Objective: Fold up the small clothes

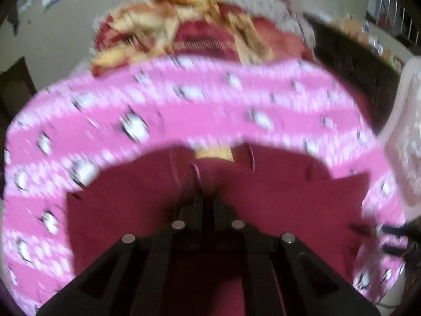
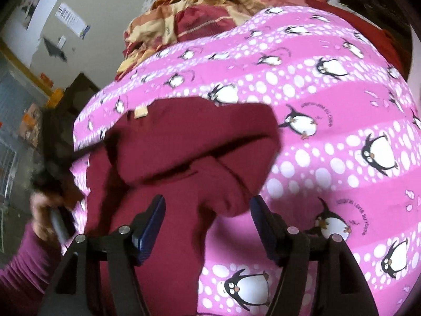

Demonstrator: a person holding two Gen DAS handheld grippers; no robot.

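A small dark red garment lies on a pink penguin-print cloth, partly folded over itself, with a beige label near its top edge. My right gripper is open, its blue-padded fingers standing on either side of the garment's lower fold. In the blurred left wrist view my left gripper is shut on the red garment, fingers pressed together into the fabric. The pink cloth spreads beyond it.
A heap of red and yellow clothes lies behind the pink cloth; it also shows in the left wrist view. A white object stands at the right edge. The person's left hand shows at left.
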